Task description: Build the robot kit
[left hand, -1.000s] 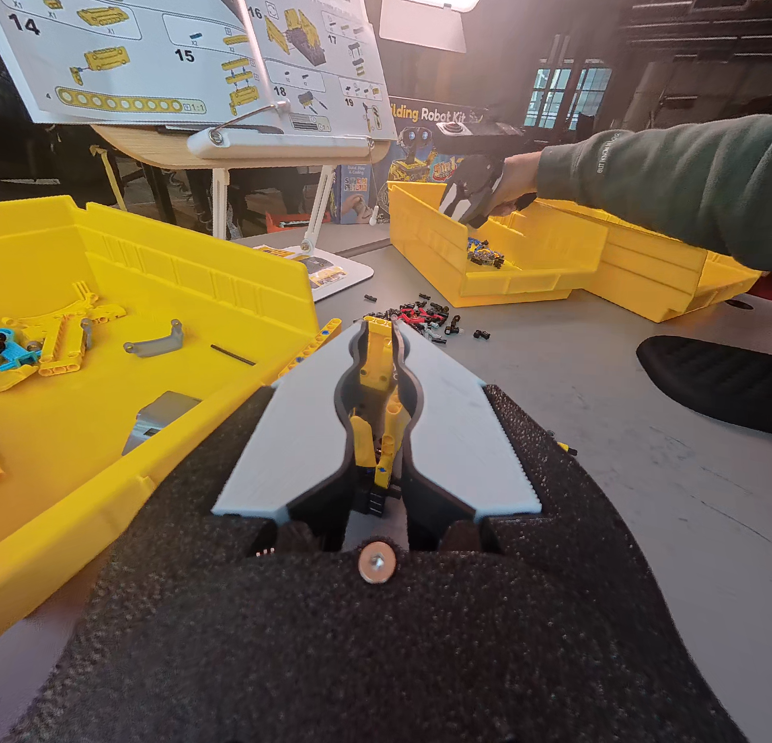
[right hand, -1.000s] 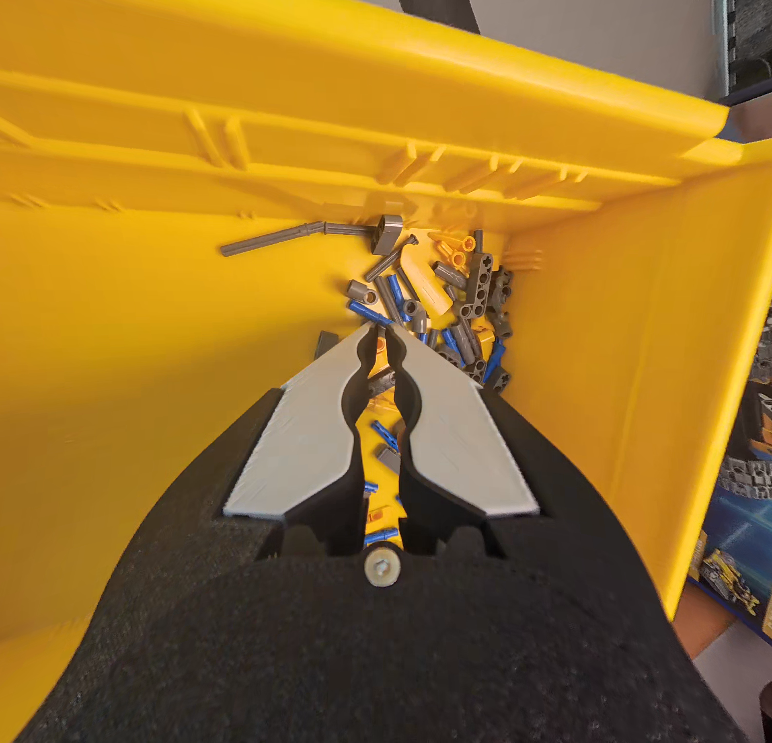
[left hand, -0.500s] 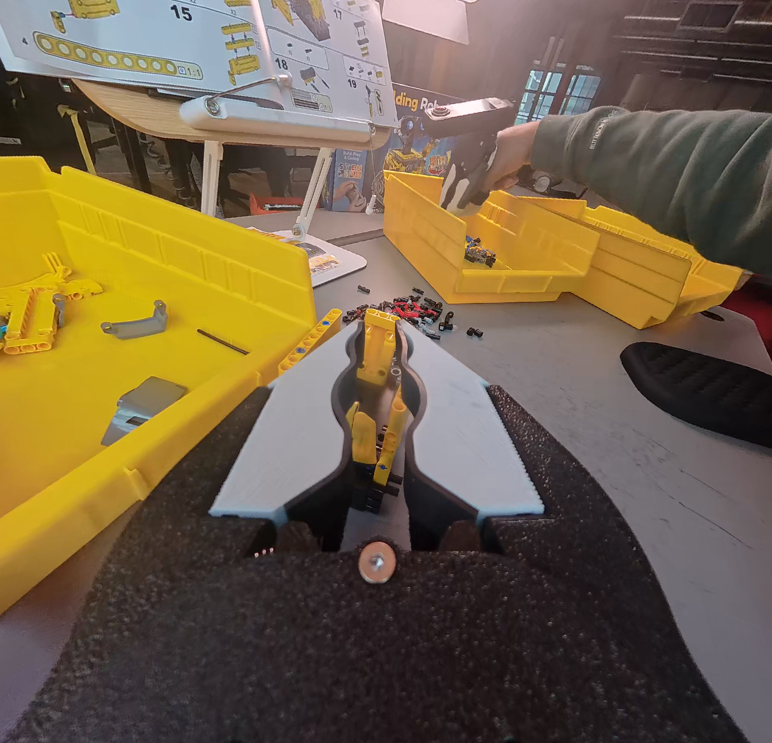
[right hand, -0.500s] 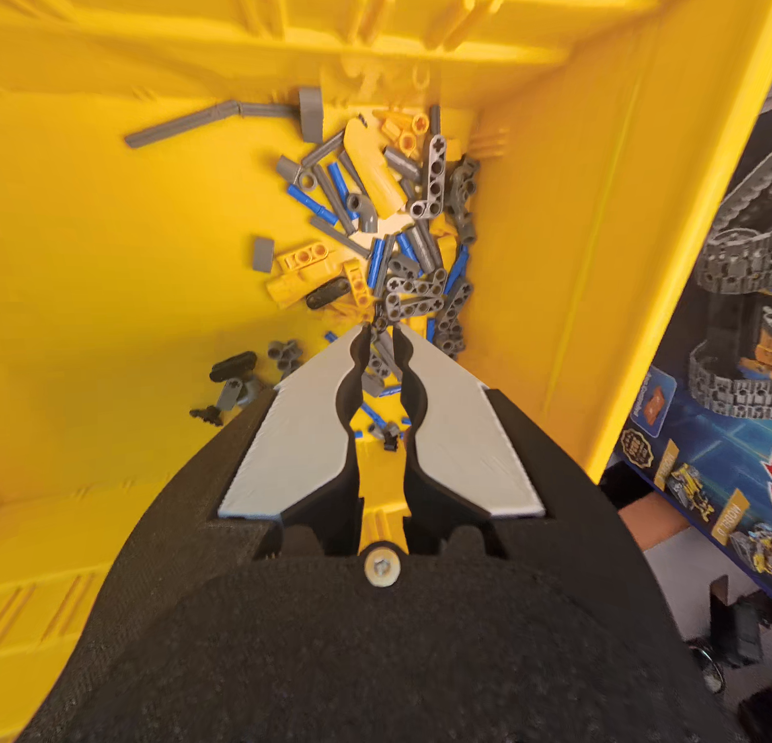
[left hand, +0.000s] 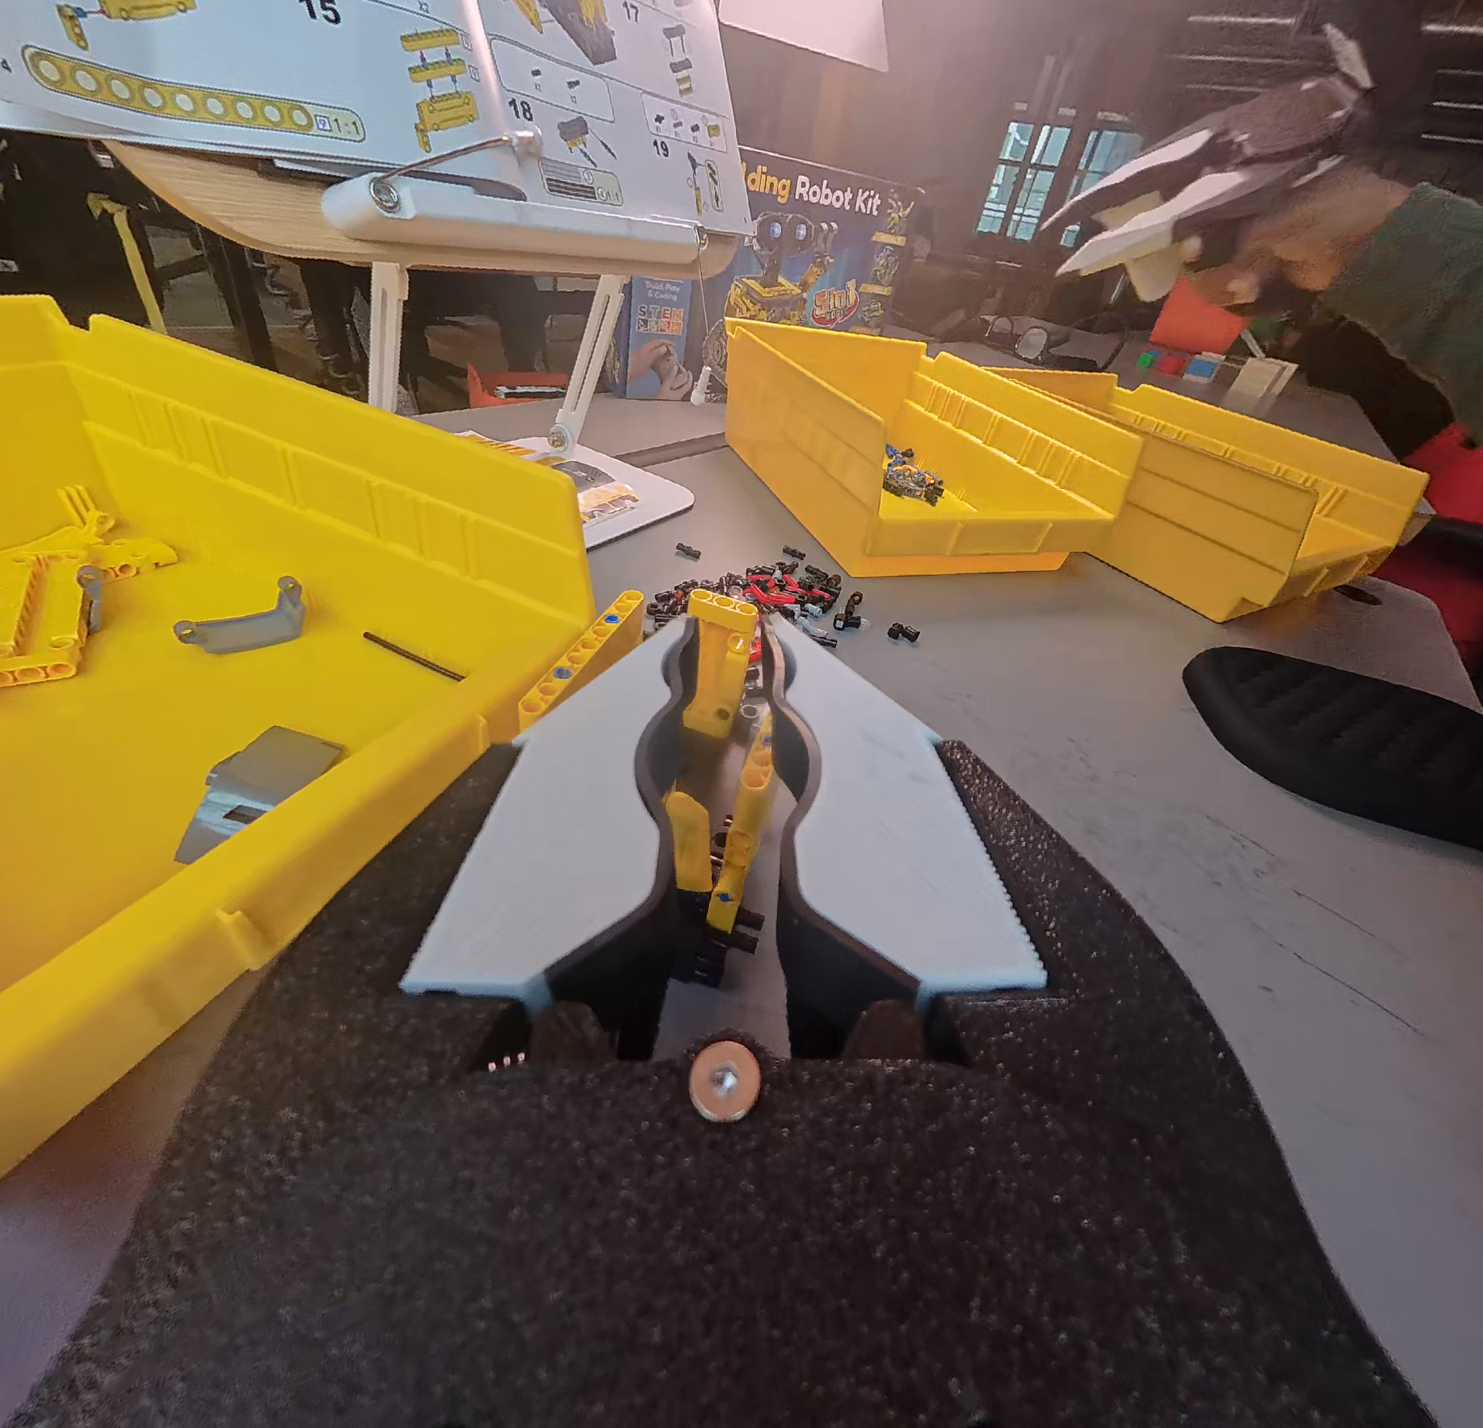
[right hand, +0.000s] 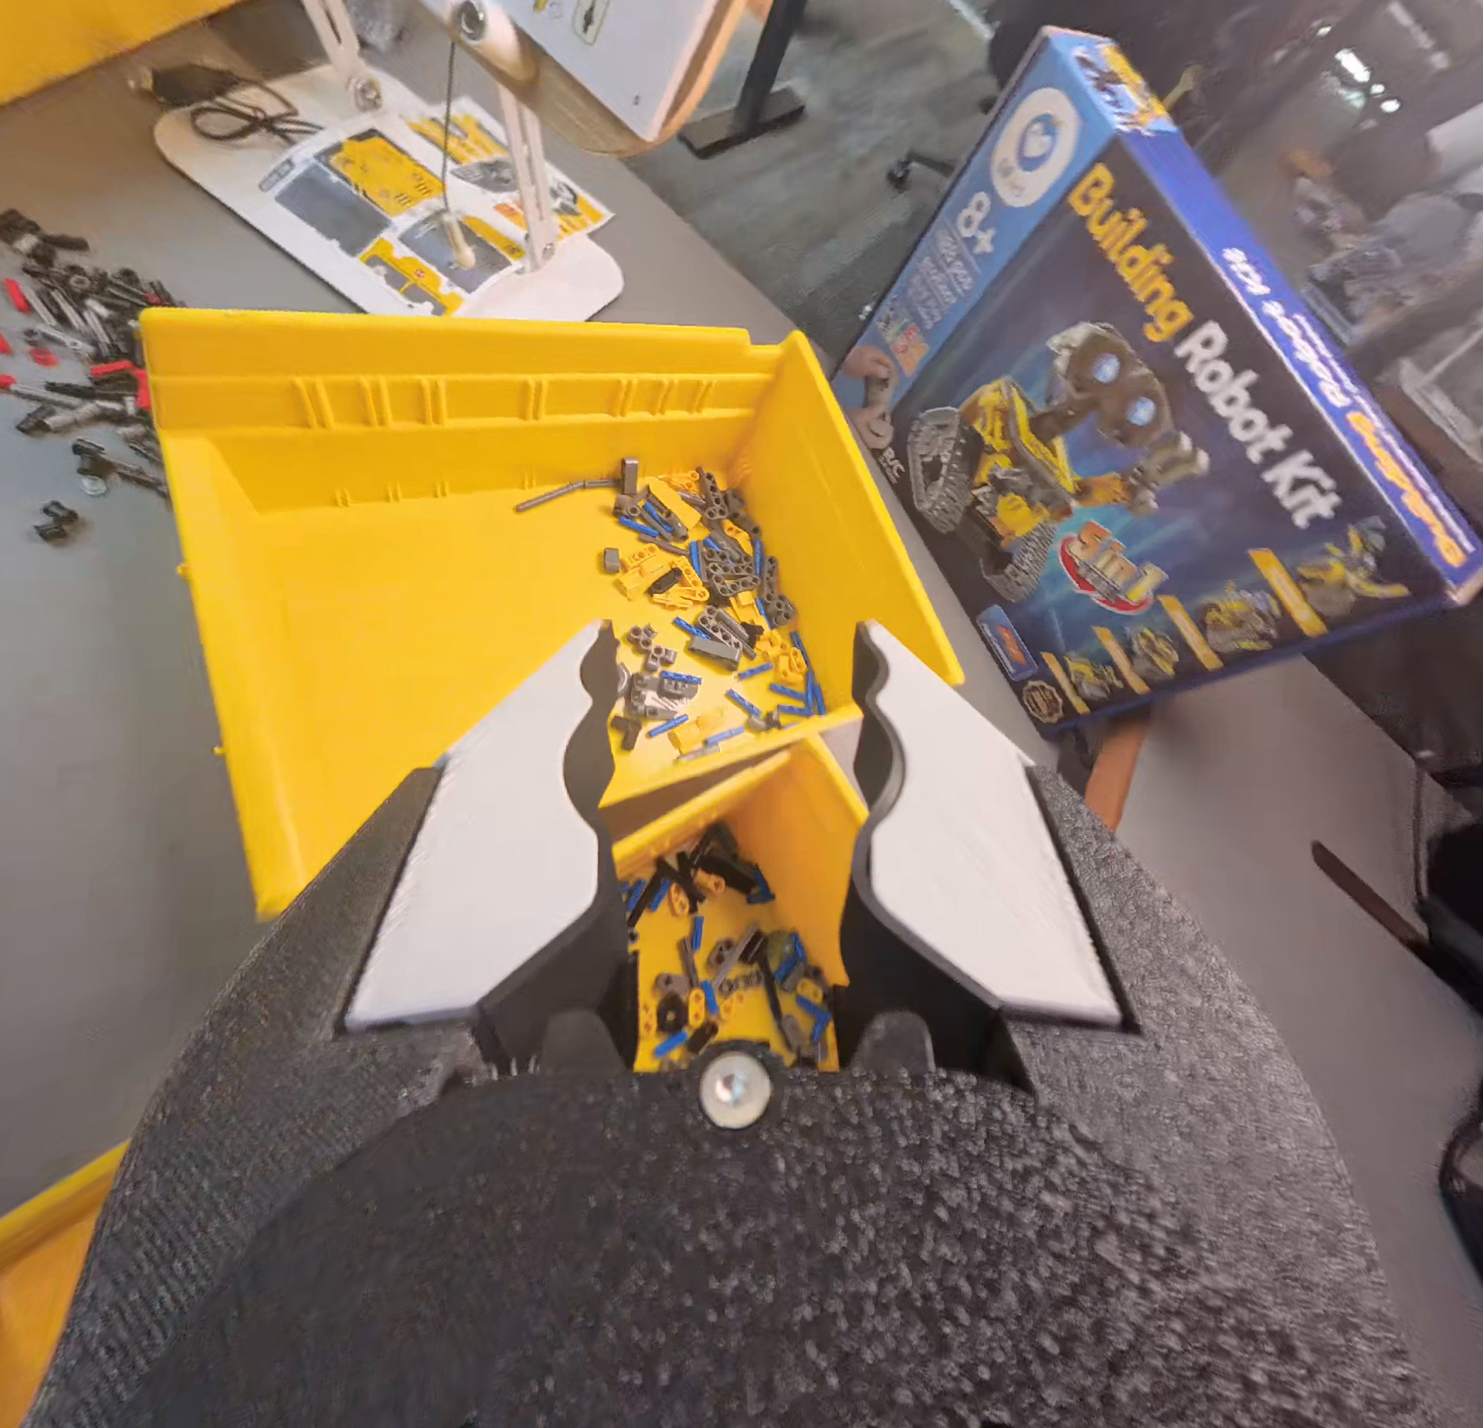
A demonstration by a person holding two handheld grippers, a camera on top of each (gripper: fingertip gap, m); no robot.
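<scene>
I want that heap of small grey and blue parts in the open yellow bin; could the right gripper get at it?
Probably yes: right gripper hangs open above the open-topped yellow bin, nothing covering the heap of small grey and blue parts.

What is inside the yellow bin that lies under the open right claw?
The yellow bin holds small grey, blue and yellow building pieces, heaped toward its right side. The right claw covers part of its near edge.

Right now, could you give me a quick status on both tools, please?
Left tool shut on yellow assembly. Right tool open, empty, above yellow bin.
</scene>
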